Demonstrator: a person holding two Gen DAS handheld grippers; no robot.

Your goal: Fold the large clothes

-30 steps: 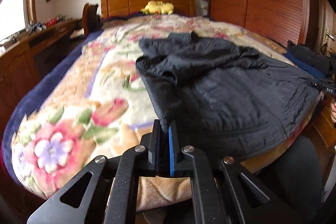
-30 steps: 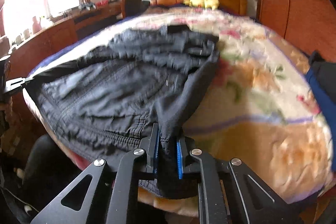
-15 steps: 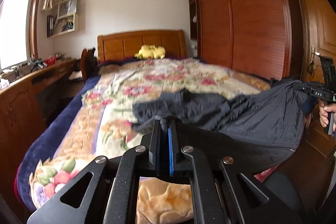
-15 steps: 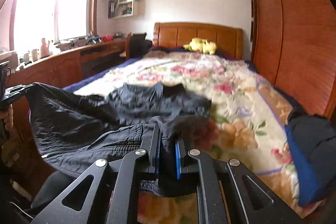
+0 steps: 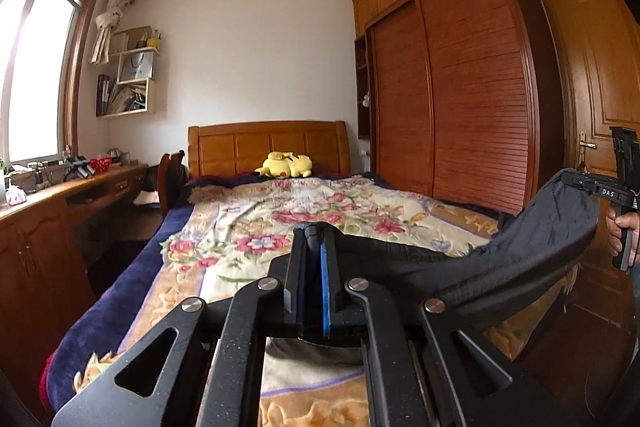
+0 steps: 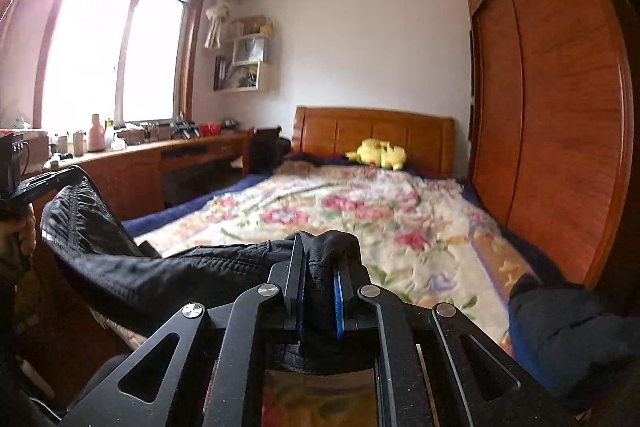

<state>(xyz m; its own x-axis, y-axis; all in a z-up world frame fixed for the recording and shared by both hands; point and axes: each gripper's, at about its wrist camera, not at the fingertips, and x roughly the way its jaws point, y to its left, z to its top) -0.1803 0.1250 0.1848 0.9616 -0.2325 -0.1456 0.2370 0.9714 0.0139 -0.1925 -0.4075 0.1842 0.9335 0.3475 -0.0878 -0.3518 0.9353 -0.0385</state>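
A black jacket (image 5: 520, 267) hangs in the air between my two grippers, above the foot of the bed. My left gripper (image 5: 314, 231) is shut on one corner of its hem. My right gripper (image 6: 320, 243) is shut on the other corner; black fabric (image 6: 160, 279) bunches between its fingers. In the left wrist view the right gripper (image 5: 576, 183) shows at the far right with the jacket stretched to it. In the right wrist view the left gripper (image 6: 76, 173) shows at the far left. Most of the jacket hangs below the views.
The bed with a floral blanket (image 5: 320, 215) lies ahead, a yellow plush (image 5: 286, 165) by the headboard. A wooden desk (image 5: 60, 199) runs along the left, a wardrobe (image 5: 448, 99) on the right. Dark clothes (image 6: 560, 327) lie on the bed's right edge.
Both grippers have risen, lifting the jacket off the blanket. It lay spread on the bed a second ago; it now hangs stretched between them.
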